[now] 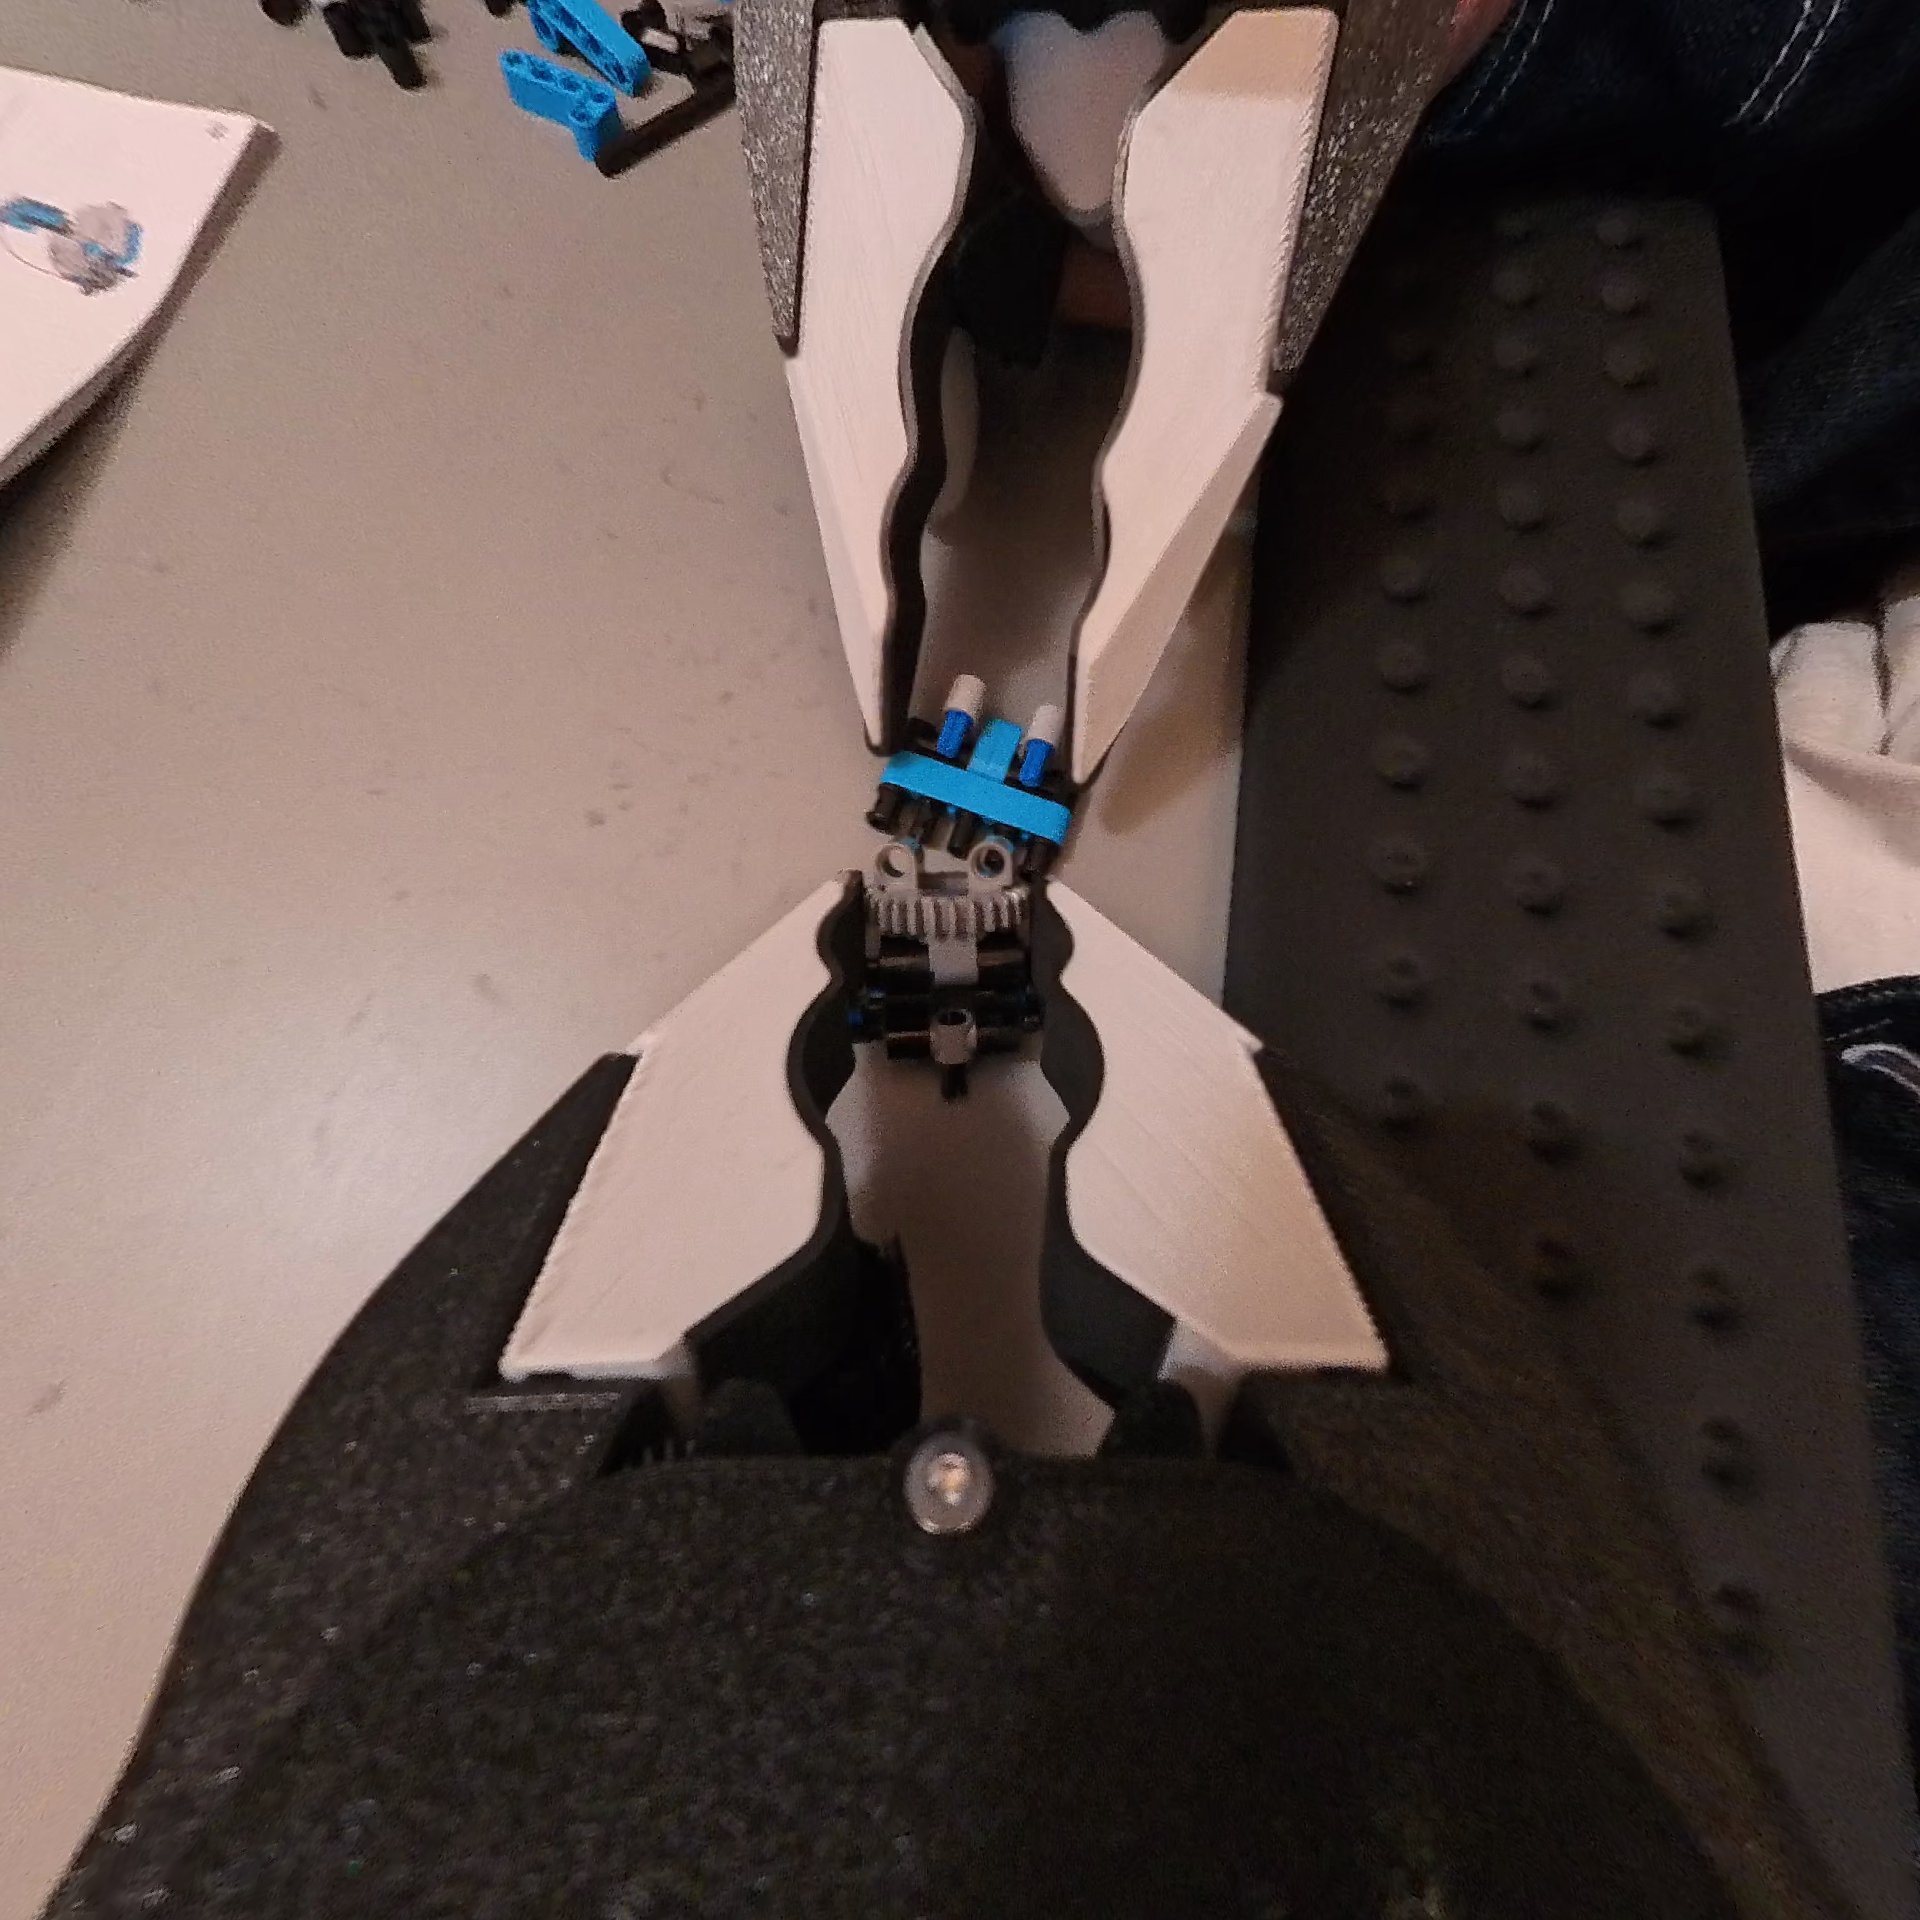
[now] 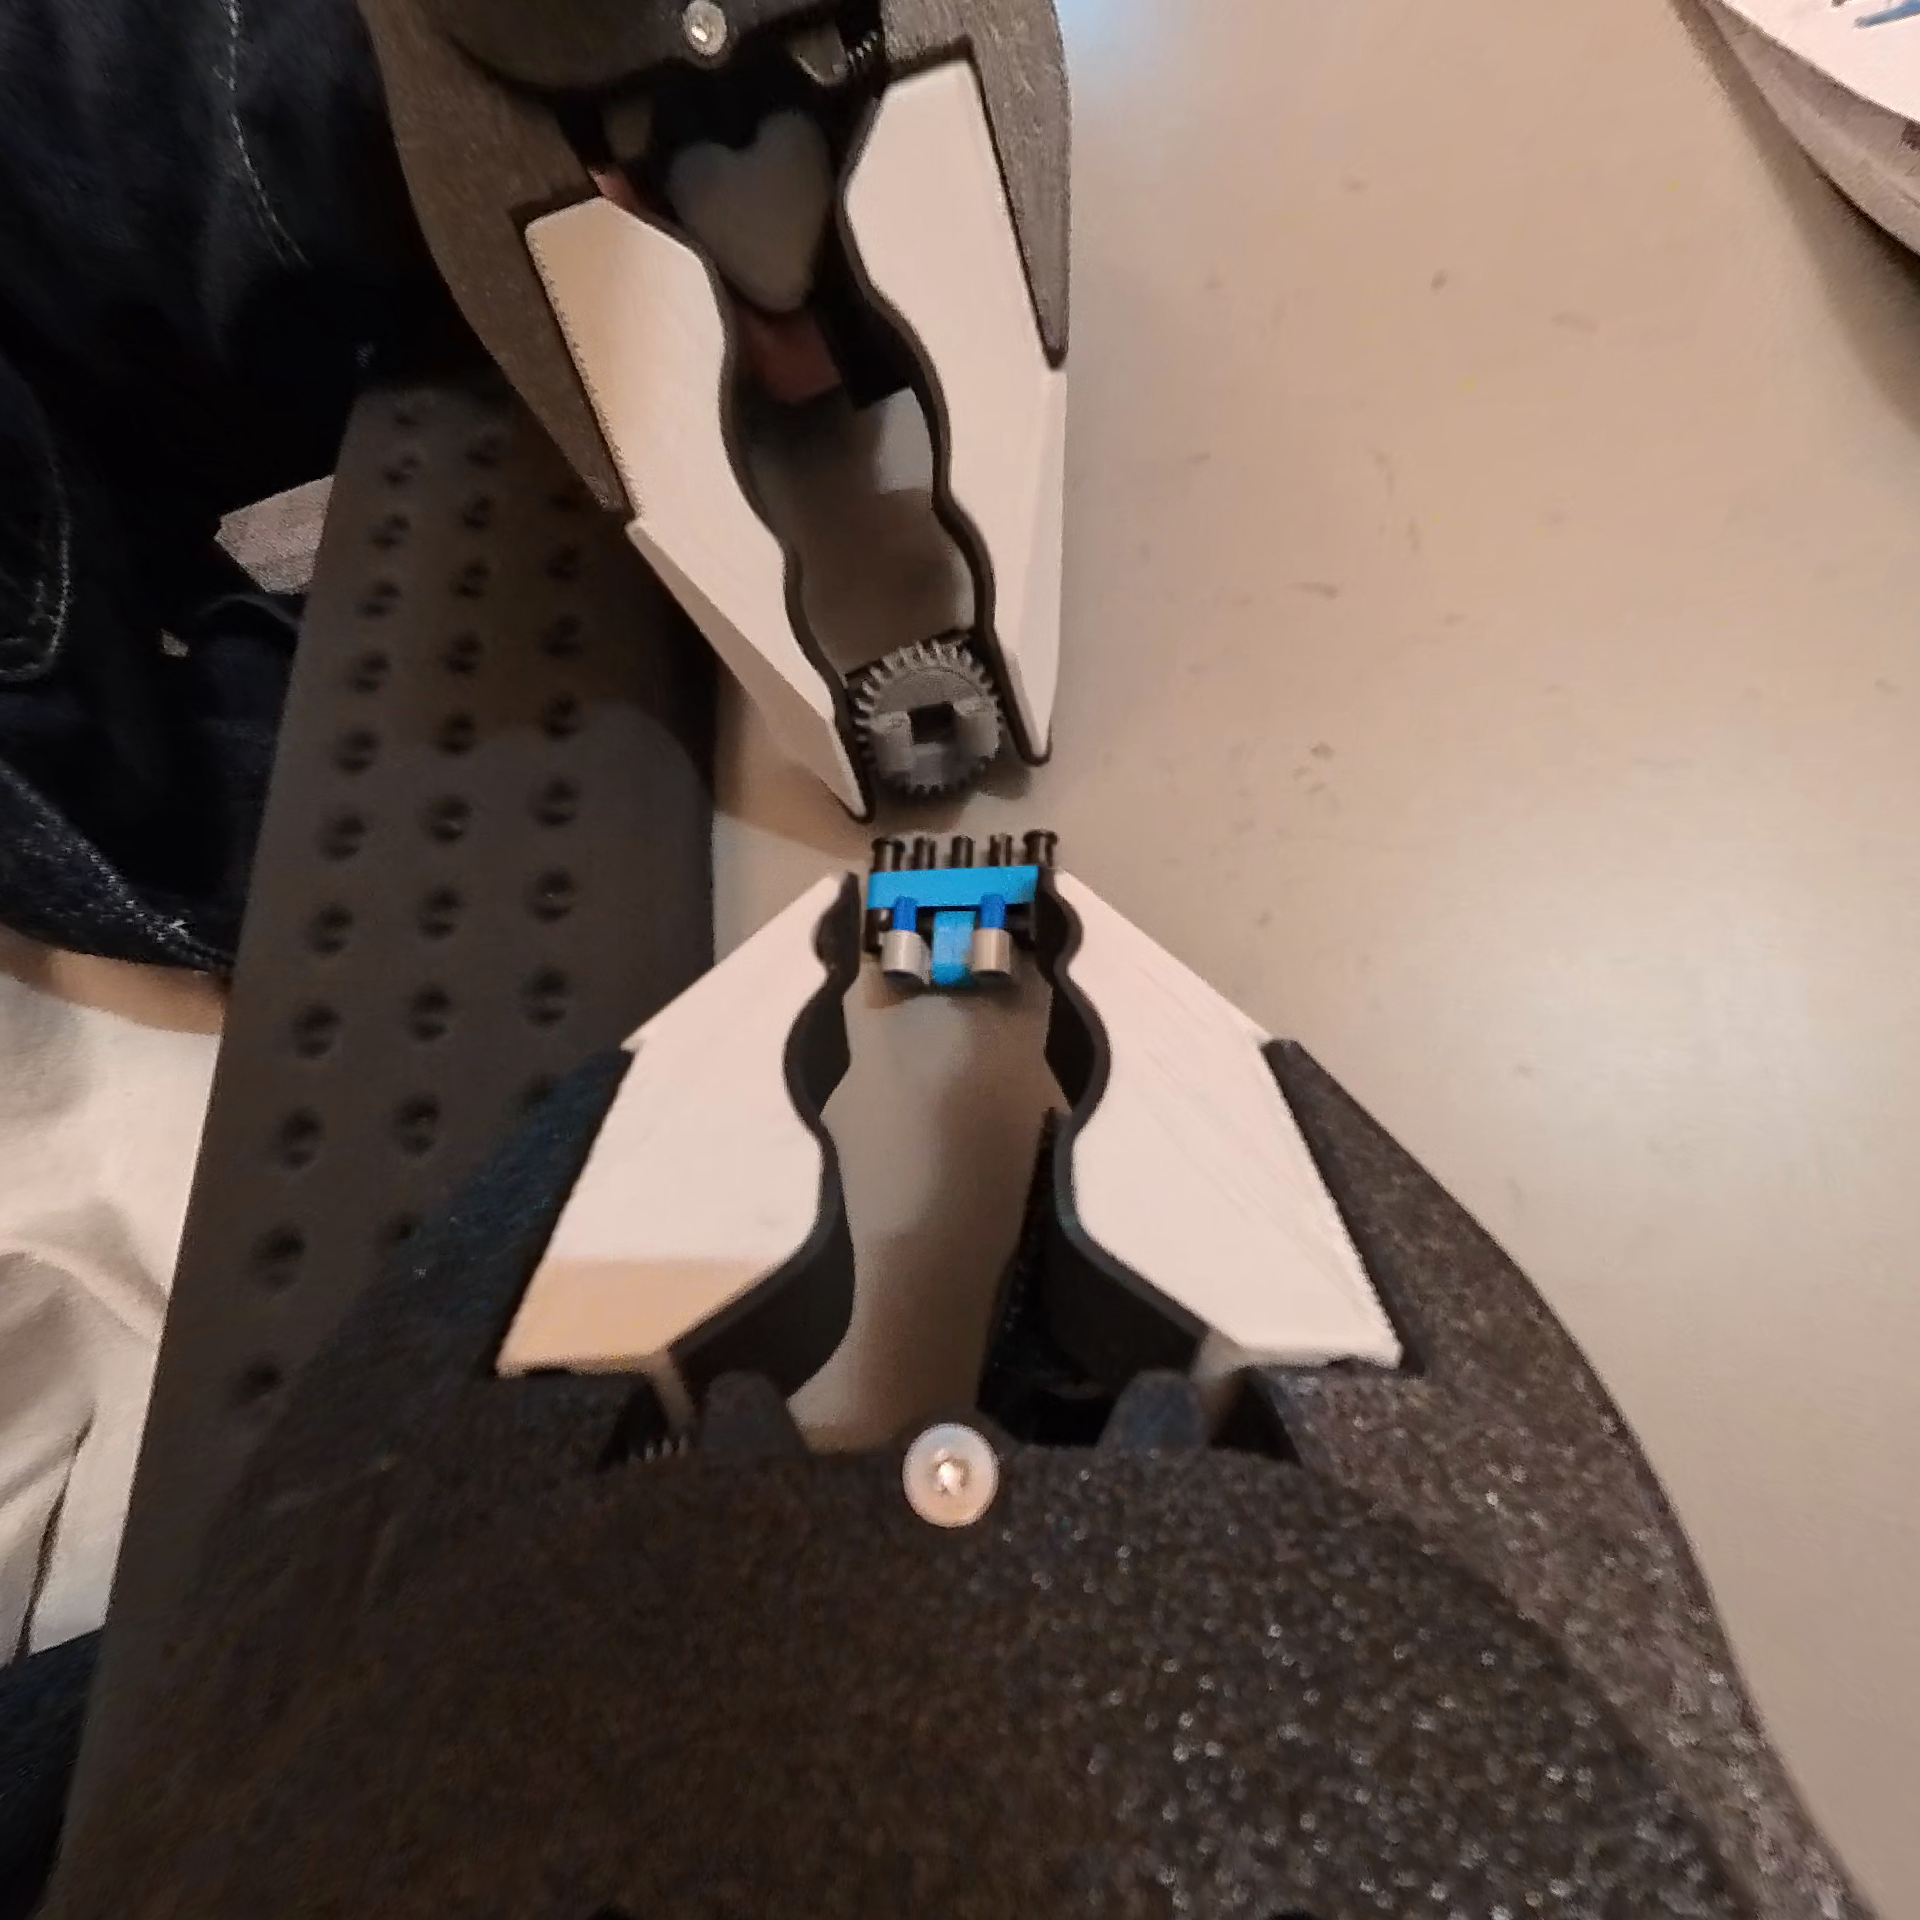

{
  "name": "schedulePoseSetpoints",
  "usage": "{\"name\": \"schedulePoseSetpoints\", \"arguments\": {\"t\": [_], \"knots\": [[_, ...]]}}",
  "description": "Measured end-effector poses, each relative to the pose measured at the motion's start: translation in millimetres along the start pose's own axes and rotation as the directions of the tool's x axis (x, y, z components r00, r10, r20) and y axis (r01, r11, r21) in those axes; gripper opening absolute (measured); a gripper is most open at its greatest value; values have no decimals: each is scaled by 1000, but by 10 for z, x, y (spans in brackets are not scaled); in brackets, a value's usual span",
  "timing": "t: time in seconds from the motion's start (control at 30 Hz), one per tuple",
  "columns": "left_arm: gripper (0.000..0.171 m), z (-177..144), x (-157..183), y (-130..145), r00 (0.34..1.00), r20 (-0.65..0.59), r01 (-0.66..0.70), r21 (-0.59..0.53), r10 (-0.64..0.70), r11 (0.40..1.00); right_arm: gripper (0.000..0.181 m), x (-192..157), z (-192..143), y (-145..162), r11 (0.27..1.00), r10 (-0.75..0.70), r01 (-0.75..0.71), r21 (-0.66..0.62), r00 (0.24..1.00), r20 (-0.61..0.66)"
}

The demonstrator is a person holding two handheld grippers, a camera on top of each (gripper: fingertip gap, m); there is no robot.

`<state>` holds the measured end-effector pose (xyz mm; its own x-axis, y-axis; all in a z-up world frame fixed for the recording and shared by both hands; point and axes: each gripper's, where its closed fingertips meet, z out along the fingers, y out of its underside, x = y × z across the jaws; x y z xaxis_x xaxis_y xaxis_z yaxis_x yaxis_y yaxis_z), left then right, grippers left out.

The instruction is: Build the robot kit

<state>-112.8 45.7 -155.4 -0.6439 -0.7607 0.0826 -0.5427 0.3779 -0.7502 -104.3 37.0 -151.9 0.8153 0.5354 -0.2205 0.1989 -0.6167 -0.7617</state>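
— What are the left tongs [image 1: 940, 883] gripping?
— A grey gear assembly [image 1: 945, 940].
— And the right tongs [image 2: 951, 888]?
— Clamping a blue pinned beam [image 2: 951, 894], facing the gear just above the counter [image 2: 1455, 623].

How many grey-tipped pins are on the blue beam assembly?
2: left pin and right pin, flanking the blue tab between the jaws of the right gripper. More may be hidden.

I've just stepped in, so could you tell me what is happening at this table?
A person holds two grippers tip to tip above the table. The left gripper is shut on a grey gear assembly; the right gripper is shut on a blue pin assembly. The two pieces sit close, apparently not joined.
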Motion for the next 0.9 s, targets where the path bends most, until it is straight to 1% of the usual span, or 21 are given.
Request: {"name": "schedulePoseSetpoints", "arguments": {"t": [0.13, 0.23, 0.27, 0.3, 0.37, 0.47, 0.53, 0.6, 0.73, 0.83, 0.9], "knots": [[31, 32, -42, 63, 999, 36, -16, -39, 18, 999, 36, 50, -28, 9, 1000, -24, 23, -4, 999, -44], [40, 4, -50, 10, 998, 61, -24, -20, 26, 999, 32, 65, -99, -69, 994, -106, 108, 4, 982, -158], [43, -18, -47, -17, 998, 63, -19, -7, 19, 1000, 35, 39, -97, -66, 994, -112, 113, -6, 978, -174], [44, -46, -35, -40, 998, 59, -12, 4, 12, 1000, 39, -18, -75, -56, 995, -98, 99, -4, 982, -161], [44, -119, -20, -70, 998, 56, -3, 18, 2, 1000, 40, -46, -33, 19, 997, -82, 78, -29, 982, -171], [39, -212, 8, -94, 999, 43, 6, 42, -8, 999, 48, -10, 15, 110, 993, -103, 87, -84, 972, -210], [32, -201, 14, -69, 999, 27, 17, 26, -17, 1000, 42, 18, 40, 125, 991, -110, 89, -104, 970, -215], [31, -165, 6, -23, 999, 21, 26, 4, -26, 1000, 40, 5, 54, 120, 992, -100, 82, -101, 976, -194], [32, -133, -15, -26, 999, 34, 35, 13, -35, 999, 40, 18, 41, 122, 991, -107, 86, -105, 973, -206], [29, -122, -24, -27, 998, 60, 9, 9, -10, 1000, 39, 37, -17, 89, 990, -120, 98, -106, 966, -231], [28, -124, -28, -20, 996, 80, -25, 7, 24, 1000, 40, 21, -92, 13, 983, -160, 134, -128, 961, -225]]}}
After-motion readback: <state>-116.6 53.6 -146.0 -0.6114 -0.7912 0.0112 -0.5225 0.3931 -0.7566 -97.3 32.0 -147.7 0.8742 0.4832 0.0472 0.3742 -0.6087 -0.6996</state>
